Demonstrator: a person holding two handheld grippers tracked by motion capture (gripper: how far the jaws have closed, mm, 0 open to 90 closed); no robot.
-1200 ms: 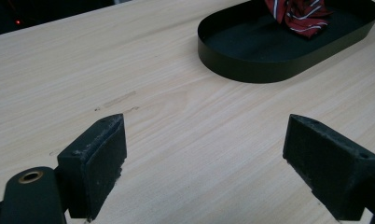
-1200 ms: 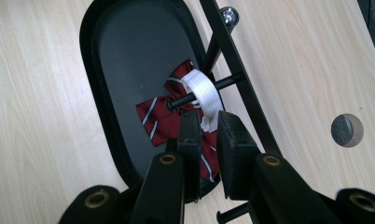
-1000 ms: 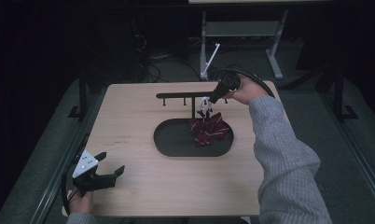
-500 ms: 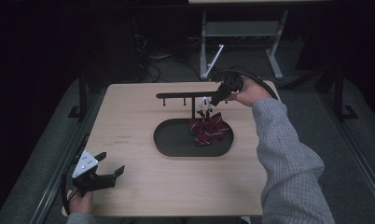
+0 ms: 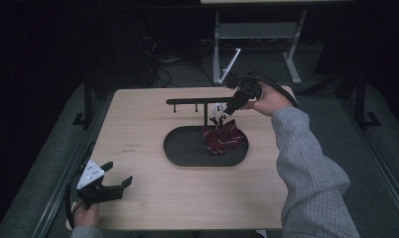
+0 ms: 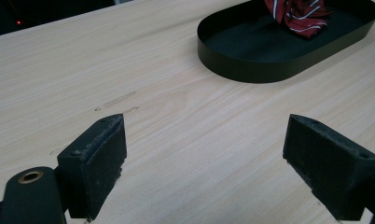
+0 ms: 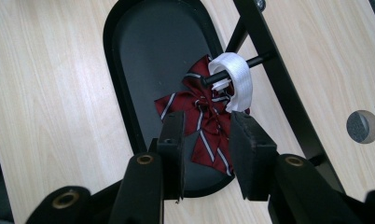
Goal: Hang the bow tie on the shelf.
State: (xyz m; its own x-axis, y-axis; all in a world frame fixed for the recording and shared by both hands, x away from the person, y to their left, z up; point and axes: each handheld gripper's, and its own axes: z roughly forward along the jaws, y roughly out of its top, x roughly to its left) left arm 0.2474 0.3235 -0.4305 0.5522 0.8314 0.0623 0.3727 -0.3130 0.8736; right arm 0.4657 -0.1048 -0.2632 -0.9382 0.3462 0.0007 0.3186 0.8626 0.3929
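Observation:
A dark red striped bow tie (image 5: 222, 136) hangs by its white strap (image 5: 218, 110) from a peg of the black rack (image 5: 187, 101), over the right end of the black oval tray (image 5: 182, 148). My right gripper (image 5: 227, 112) hovers just behind it. In the right gripper view the strap (image 7: 239, 74) loops over the peg (image 7: 255, 60). The right gripper (image 7: 206, 119) has just been opening, and its pads stand apart from the bow (image 7: 176, 102) below them. My left gripper (image 5: 119, 174) rests open at the table's front left corner, and nothing lies within the left gripper (image 6: 206, 123).
The rack's bar (image 7: 279, 84) crosses the far rim of the tray (image 7: 143, 56). A round hole (image 7: 363, 126) sits in the tabletop beyond the rack. A metal stand (image 5: 227, 59) and cables lie on the dark floor behind the table.
The right gripper has eased back a little from the bow, which stays hanging on the rack. The left gripper has not moved.

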